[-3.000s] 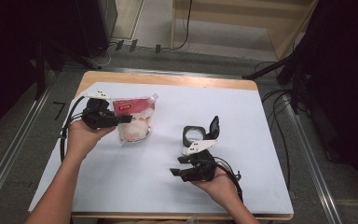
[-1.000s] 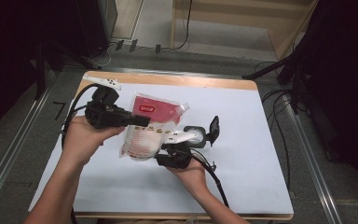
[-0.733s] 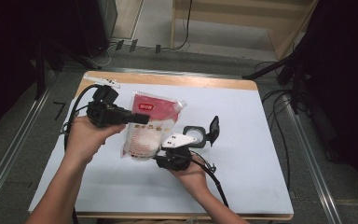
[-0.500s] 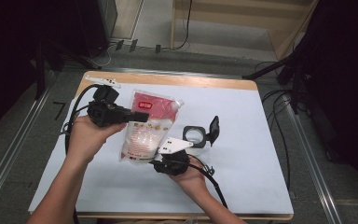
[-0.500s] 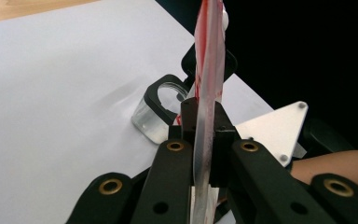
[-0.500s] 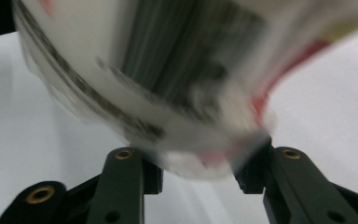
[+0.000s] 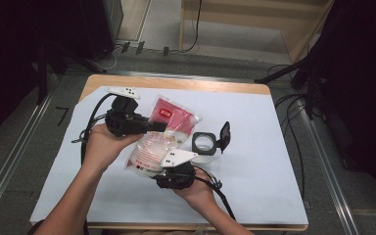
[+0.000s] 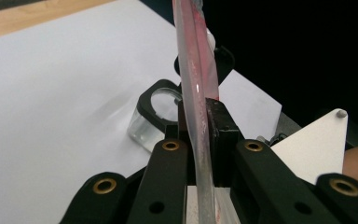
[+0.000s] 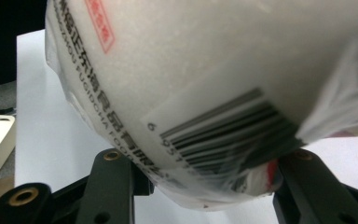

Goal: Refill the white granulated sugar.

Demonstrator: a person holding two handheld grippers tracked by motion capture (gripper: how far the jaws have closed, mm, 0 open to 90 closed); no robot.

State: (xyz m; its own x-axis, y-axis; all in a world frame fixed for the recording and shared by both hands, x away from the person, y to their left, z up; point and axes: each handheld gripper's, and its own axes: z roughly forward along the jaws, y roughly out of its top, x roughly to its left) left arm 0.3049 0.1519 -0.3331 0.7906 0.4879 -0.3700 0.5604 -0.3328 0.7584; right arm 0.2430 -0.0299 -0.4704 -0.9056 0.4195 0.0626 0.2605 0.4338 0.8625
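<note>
The bag of white granules (image 7: 159, 134) is off the table, slung between both grippers above the white table cover (image 7: 264, 161), just left of the clear jar (image 7: 203, 147) with its black flip lid (image 7: 223, 137) standing open. The bag's long axis runs from the red-printed top end, far and up, down to the fat white bottom end, near and low. The left gripper (image 7: 160, 126) comes in from the left and its jaws are pressed together on the thin flat upper part of the bag; in the left gripper view the film (image 8: 198, 121) stands edge-on, pinched between the two black pads, the jar (image 8: 156, 114) beyond and below it. The right gripper (image 7: 169, 169) sits under the low end, pointing up and away; in the right gripper view the bulging bottom with barcode (image 9: 223, 126) rests down between its spread jaws, which have just been opening a bit, with the bag between them; the film seems to touch both pads, but whether they squeeze it I cannot tell. Key relation, as I read it: the jar lies right of the bag, nearer the right hand (image 7: 196, 191), and the bag's top points away from the jar mouth. Bag is soft, glossy clear plastic, crinkled, contents loose and white, sagging. Jar is rigid clear plastic, squarish, round mouth. Cover is matte and smooth; wooden tabletop edge (image 7: 176, 83) shows at far side.
</note>
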